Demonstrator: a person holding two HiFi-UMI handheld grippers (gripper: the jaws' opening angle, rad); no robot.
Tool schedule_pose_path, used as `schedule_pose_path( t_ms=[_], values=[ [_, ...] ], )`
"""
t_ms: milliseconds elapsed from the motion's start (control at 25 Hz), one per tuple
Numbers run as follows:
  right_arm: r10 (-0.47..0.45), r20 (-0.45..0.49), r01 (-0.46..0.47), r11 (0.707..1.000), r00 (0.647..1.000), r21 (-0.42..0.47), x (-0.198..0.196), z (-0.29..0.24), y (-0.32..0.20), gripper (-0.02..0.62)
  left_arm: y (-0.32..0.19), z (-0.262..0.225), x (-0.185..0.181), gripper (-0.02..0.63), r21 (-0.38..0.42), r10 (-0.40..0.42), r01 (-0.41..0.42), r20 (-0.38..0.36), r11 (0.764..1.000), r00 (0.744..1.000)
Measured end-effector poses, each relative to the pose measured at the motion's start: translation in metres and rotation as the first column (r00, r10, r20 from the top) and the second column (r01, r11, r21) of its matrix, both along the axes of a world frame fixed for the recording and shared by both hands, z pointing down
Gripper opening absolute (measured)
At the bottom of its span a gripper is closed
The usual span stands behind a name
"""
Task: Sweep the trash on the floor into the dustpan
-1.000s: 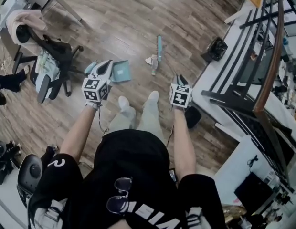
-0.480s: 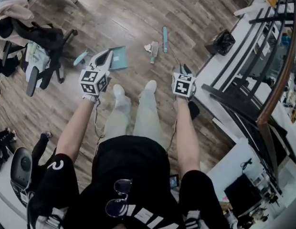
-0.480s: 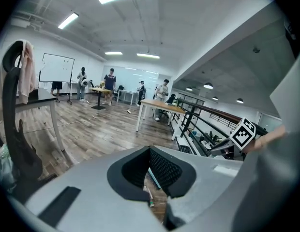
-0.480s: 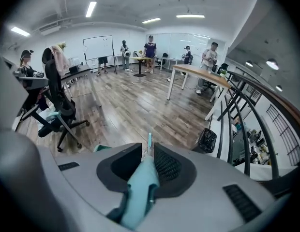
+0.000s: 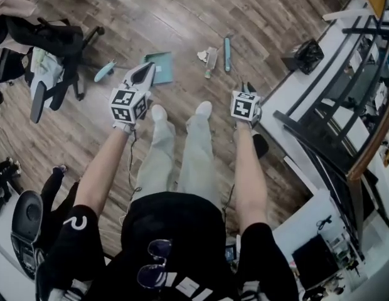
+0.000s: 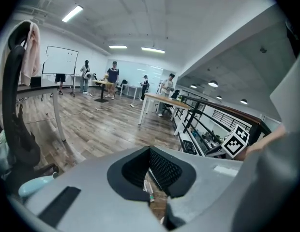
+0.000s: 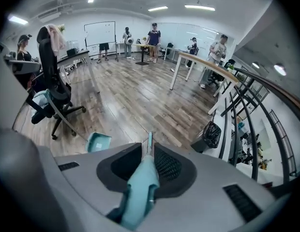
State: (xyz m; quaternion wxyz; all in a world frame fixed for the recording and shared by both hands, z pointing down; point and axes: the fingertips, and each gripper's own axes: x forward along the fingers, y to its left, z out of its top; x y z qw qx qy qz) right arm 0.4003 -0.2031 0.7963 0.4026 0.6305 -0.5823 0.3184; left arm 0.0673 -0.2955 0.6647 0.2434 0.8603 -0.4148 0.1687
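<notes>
While my right gripper (image 7: 149, 151) is clamped on the slim teal plastic broom handle (image 7: 139, 195), my left gripper (image 6: 149, 151) is closed tip to tip on nothing. That leaves the square teal plastic dustpan (image 5: 159, 68) lying unheld on the wood-plank floor (image 5: 182, 17). The crumpled whitish paper trash (image 5: 202, 56) sits to the pan's right, apart from it. My worry is that light scraps could skid past the pan, or shove it away, since nothing pins it down, and I can't tell which way its mouth faces. The pan looks empty apart from a pale label. The black-lined waste bin (image 5: 307, 56) stands well apart, and its contents are hidden.
</notes>
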Motion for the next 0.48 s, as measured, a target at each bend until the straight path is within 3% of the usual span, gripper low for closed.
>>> schedule_pose_path(
  t_ms=[320,480],
  values=[
    [-0.126,-0.018,0.124,0.988,0.992,-0.090,-0.048,0.027,0.007,0.074,0.018,0.019,-0.004,-0.002,-0.038,0.012,-0.011,0.001,0.999,1.000],
    [-0.131,-0.028,0.127,0.985,0.991,-0.120,-0.062,0.027,0.017,0.074,0.020,0.017,-0.012,-0.002,-0.039,0.004,-0.004,-0.001,0.999,1.000]
  ],
)
